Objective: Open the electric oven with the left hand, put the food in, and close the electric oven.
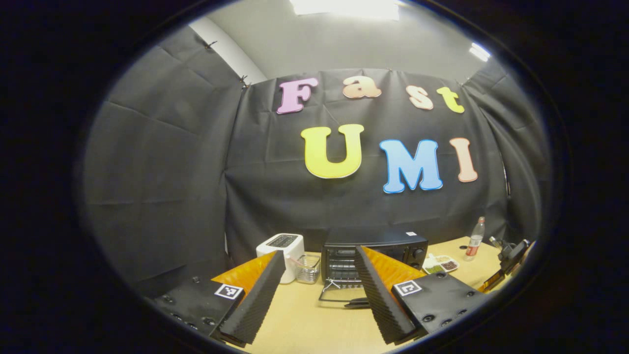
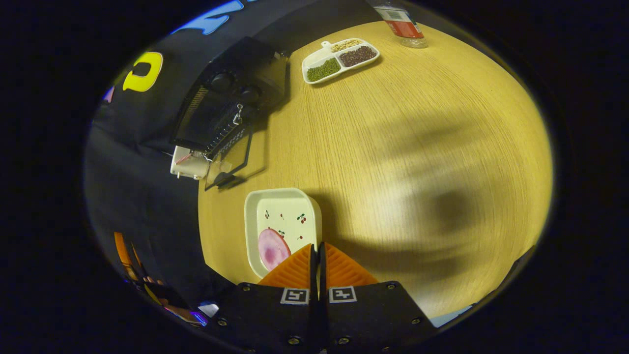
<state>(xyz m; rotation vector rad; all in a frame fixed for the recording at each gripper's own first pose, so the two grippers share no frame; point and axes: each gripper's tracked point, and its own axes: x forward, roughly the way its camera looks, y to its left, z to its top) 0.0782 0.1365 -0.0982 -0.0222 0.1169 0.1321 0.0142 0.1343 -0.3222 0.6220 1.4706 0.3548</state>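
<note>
Black electric oven (image 1: 373, 255) door down — left gripper (image 1: 319, 290) agape, empty; right gripper (image 2: 317, 255) pinches white square dish (image 2: 282, 221) rim — loading and closing remain.

Right gripper view: bottle (image 2: 404, 27) cut off at the top edge; pink food (image 2: 273, 249) partly hidden behind the gripper's fingers (image 2: 295, 269). Left gripper view: oven (image 1: 373, 258) interior partly hidden.
</note>
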